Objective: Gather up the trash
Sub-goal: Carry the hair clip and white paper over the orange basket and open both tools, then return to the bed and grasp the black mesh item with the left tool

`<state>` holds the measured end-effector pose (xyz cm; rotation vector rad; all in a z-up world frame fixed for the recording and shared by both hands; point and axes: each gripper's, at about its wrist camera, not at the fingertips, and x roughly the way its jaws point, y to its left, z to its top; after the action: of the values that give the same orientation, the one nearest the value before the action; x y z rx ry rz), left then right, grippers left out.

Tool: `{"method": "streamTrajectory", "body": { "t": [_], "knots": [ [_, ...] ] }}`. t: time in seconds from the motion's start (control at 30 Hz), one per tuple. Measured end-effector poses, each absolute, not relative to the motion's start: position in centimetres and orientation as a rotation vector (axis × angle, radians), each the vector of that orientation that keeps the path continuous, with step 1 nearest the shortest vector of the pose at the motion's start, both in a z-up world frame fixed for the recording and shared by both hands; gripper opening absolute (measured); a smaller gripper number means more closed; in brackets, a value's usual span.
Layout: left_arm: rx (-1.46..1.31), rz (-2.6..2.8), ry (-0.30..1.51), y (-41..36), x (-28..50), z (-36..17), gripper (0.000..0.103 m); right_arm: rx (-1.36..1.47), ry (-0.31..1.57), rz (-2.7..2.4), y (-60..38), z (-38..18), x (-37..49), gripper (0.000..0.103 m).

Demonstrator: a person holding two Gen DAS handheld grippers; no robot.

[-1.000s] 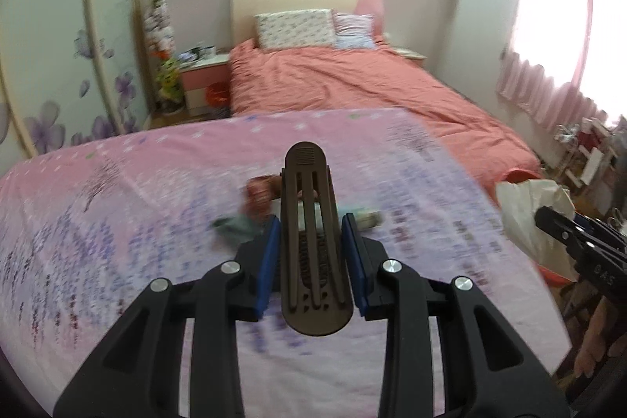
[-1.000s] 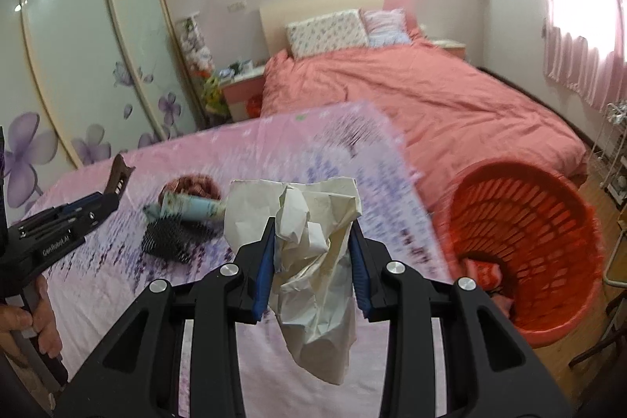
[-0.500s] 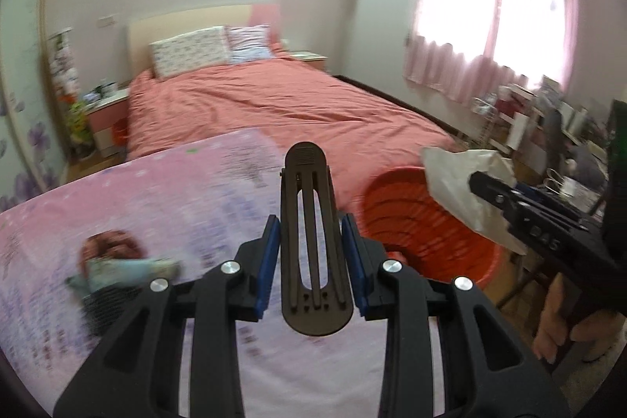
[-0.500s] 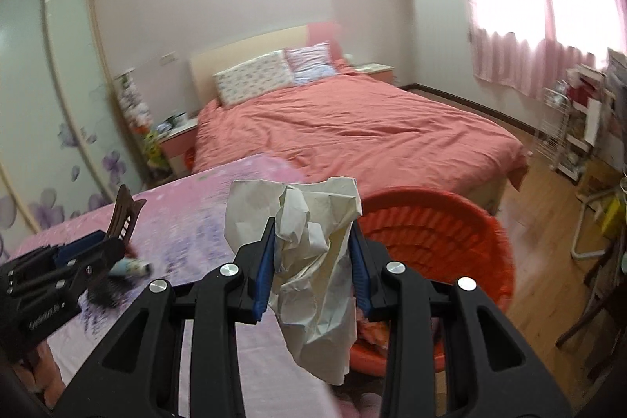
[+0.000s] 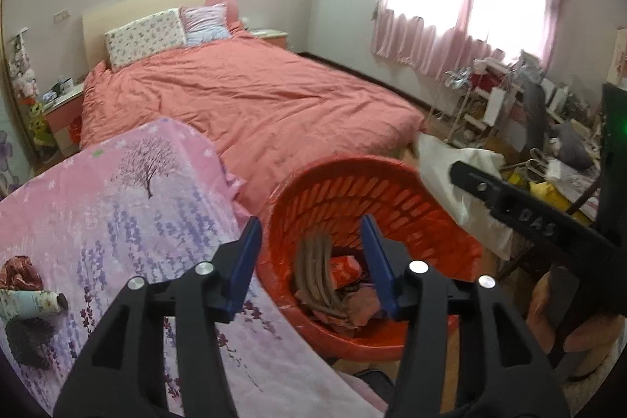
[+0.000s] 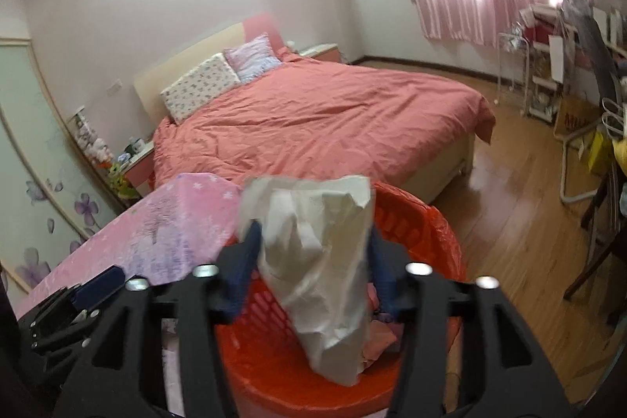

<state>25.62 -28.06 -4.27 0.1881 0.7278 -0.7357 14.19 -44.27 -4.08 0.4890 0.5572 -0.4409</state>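
My left gripper (image 5: 311,261) is open over the red basket (image 5: 392,198); a dark slotted piece (image 5: 317,269), blurred, drops between the jaws into it. My right gripper (image 6: 313,261) is open above the same basket (image 6: 427,222), and the crumpled cream paper bag (image 6: 321,261) hangs blurred between its spread jaws; whether they still touch it is unclear. The bag also shows in the left wrist view (image 5: 450,179). More trash lies on the pink floral sheet (image 5: 129,206): a brown wrapper (image 5: 19,273), a tube (image 5: 29,302), a dark mesh piece (image 5: 27,339).
A large bed with a salmon cover (image 5: 243,96) stands behind the basket. A cluttered rack (image 5: 490,100) stands under the window at right. Wood floor (image 6: 521,206) lies right of the basket. A nightstand (image 5: 58,108) stands at the far left.
Both grippers swung right from the pink sheet to above the red basket. The left opened and dropped the dark slotted piece. The right jaws spread and the paper bag is slipping down.
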Motion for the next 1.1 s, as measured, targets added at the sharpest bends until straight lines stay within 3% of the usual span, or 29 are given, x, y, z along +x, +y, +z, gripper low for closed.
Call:
{"method": "streamTrajectory", "body": {
  "t": [0.4, 0.7, 0.9, 0.93, 1.03, 1.1],
  "knots": [
    [0.228, -0.578, 0.734, -21.5, 26.1, -5.8, 0.061, 0.401, 0.62, -0.43, -41.2, -5.0, 12.9, 0.064],
    [0.232, -0.327, 0.71, -9.6, 26.3, -6.0, 0.071, 0.333, 0.663, -0.347, -36.4, -5.1, 13.9, 0.064],
    [0.169, -0.109, 0.806, -2.2, 29.5, -8.5, 0.072, 0.283, 0.711, -0.247, -31.4, -5.6, 15.2, 0.064],
    [0.154, -0.102, 0.826, -1.5, 30.1, -9.0, 0.071, 0.279, 0.718, -0.235, -30.7, -5.7, 15.5, 0.064],
    [0.115, -0.11, 0.874, -0.1, 31.2, -10.5, 0.044, 0.258, 0.737, -0.189, -28.2, -5.9, 16.0, 0.064],
    [0.095, -0.116, 0.879, 0.6, 31.6, -10.8, 0.036, 0.244, 0.745, -0.167, -27.0, -5.9, 16.3, 0.064]
  ]
}}
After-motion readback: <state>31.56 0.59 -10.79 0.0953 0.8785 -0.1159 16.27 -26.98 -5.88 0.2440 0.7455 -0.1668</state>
